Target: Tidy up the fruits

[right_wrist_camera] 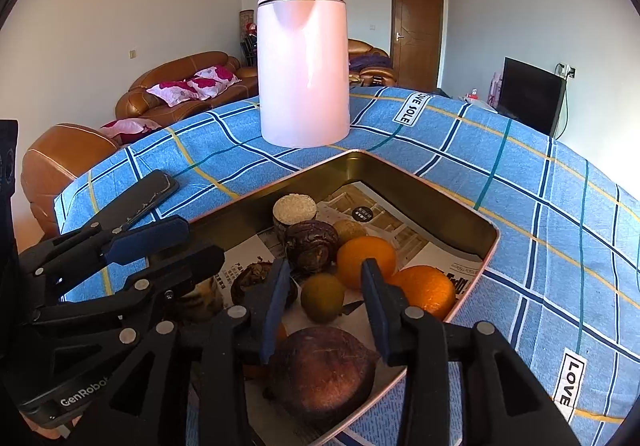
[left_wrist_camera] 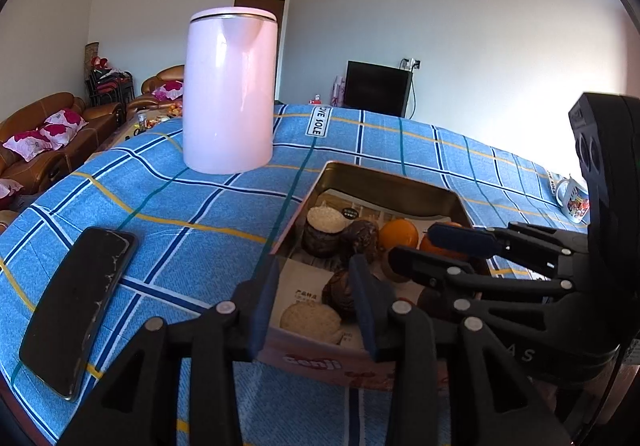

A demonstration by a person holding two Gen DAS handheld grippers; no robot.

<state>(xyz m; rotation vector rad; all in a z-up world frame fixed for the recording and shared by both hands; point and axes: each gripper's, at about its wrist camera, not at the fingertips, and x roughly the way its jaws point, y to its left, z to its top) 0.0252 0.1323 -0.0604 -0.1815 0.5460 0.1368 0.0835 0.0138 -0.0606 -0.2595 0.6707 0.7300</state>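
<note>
A gold tin box (left_wrist_camera: 384, 174) (right_wrist_camera: 400, 170) lined with newspaper holds two oranges (right_wrist_camera: 366, 256) (right_wrist_camera: 426, 288), a green-yellow fruit (right_wrist_camera: 322, 298), dark brown round fruits (right_wrist_camera: 310, 246) and a white-topped cut piece (right_wrist_camera: 294, 208). My right gripper (right_wrist_camera: 325, 300) hangs open over the tin's near end. A large brown fruit (right_wrist_camera: 324, 370) lies just below its fingers, and the pads do not press it. My left gripper (left_wrist_camera: 313, 302) is open over the tin's left corner, above a brown fruit (left_wrist_camera: 338, 292) and a pale cut piece (left_wrist_camera: 310, 320). Each gripper also shows in the other's view: right gripper (left_wrist_camera: 432, 252), left gripper (right_wrist_camera: 200, 246).
A tall pink kettle (left_wrist_camera: 230, 94) (right_wrist_camera: 302, 74) stands behind the tin on the blue checked tablecloth (left_wrist_camera: 180, 206). A black phone (left_wrist_camera: 78, 310) (right_wrist_camera: 140, 198) lies left of the tin. A printed mug (left_wrist_camera: 574, 200) sits at the far right edge. Brown sofas stand beyond the table.
</note>
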